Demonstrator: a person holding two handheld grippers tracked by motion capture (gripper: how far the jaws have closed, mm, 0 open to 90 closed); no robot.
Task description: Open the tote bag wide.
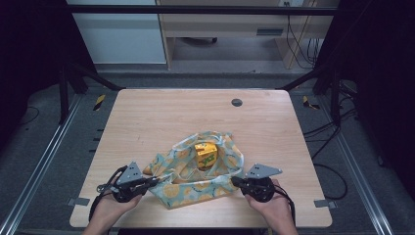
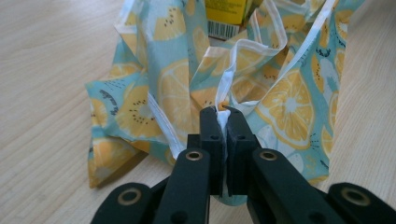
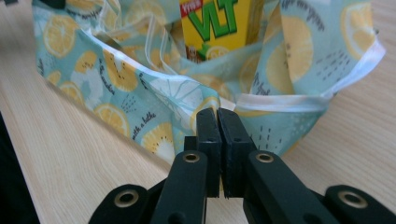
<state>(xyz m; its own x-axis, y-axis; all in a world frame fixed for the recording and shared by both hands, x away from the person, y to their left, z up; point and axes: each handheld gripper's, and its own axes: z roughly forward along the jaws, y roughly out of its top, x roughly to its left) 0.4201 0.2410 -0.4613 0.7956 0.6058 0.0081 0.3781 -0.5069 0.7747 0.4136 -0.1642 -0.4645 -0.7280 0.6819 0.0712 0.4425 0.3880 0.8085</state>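
**Nearly wrapped: both edges gripped, carton not yet covered**

So, you have the juice carton [image 1: 206,154] standing in the middle of the lemon-print cloth bag [image 1: 195,188], near the front of the bench [image 1: 147,117]. Your left gripper [image 1: 152,181] has its jaws clamped on the white hem [image 2: 226,88] of the bag. Your right gripper [image 1: 236,181] sits at the opposite edge with its jaws pressed together; fabric seems caught between them, though you cannot see it clearly. The carton is in place, I judge. What is left: draw the two sides up or together, since its top is uncovered.
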